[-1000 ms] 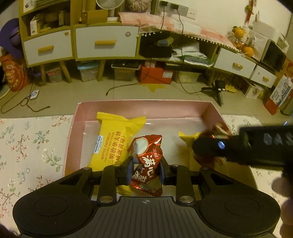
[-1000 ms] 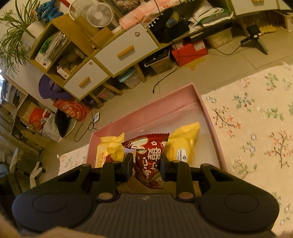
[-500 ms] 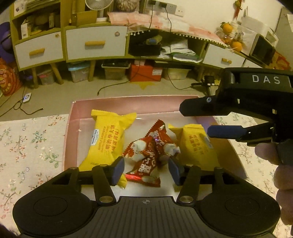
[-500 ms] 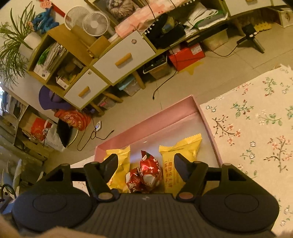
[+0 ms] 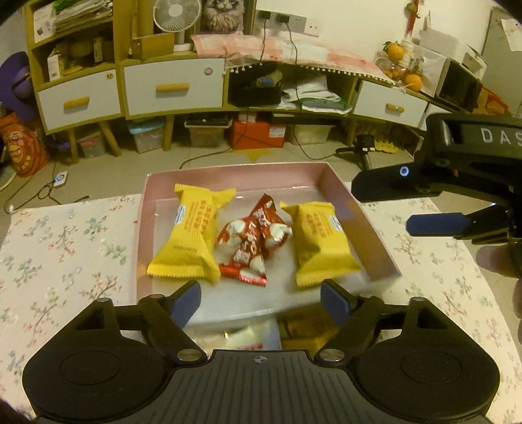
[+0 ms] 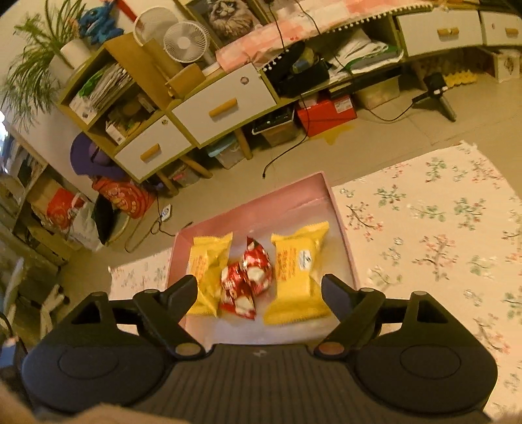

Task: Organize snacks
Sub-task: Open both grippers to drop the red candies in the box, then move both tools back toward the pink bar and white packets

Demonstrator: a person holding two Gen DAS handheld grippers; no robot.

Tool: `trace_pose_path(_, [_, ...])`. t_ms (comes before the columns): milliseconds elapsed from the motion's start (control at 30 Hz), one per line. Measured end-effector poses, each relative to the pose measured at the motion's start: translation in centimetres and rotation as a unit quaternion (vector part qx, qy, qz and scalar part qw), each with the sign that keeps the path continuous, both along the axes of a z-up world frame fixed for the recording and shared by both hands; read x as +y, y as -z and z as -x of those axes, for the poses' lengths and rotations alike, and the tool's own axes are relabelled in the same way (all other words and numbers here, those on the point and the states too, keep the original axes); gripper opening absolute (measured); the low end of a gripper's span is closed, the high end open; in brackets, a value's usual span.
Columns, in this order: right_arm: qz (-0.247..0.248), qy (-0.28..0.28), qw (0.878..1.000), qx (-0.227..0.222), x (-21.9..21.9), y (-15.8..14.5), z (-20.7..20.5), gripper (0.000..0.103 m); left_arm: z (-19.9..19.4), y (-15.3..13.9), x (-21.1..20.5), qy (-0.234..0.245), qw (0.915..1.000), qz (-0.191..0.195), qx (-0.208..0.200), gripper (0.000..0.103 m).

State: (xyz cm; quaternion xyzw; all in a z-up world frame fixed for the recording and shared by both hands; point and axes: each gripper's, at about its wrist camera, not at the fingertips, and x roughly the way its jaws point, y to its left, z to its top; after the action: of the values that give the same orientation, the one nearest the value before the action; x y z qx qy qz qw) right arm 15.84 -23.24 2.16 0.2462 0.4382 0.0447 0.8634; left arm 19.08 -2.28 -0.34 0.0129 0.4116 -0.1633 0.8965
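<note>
In the pink box (image 5: 355,215) at the far edge of the floral-clothed desk (image 5: 65,248), two red snack packets (image 5: 251,238) are seen lying together between two yellow snack packets (image 5: 192,234). The jaws of the left gripper (image 5: 261,301) and the right gripper (image 6: 257,292) have just been opening; both are held wide, above the box, with nothing gripped.

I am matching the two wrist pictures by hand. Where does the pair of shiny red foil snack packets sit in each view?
Left wrist view: the red foil snack packets lie mid-picture in the pink shallow box, between two yellow wrapped cakes.
Right wrist view: the packets lie left of centre, low in the box, above the open gripper.
Shared landmark: the white desk fan on the shelf.
</note>
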Motion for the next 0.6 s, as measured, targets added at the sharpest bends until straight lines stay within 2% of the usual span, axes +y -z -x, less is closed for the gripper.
trace_pose_path(200, [0.032, -0.019, 0.999, 0.001, 0.3, -0.7, 2.3, 0.089, 3.2, -0.9, 0.2, 0.007, 0.9999, -0.014, -0.007, 0.089])
trace_pose_path(600, [0.067, -0.027, 0.997, 0.004, 0.1, -1.0, 6.6, 0.096, 8.6, -0.6, 1.5, 0.004, 1.0000, -0.009, 0.001, 0.096])
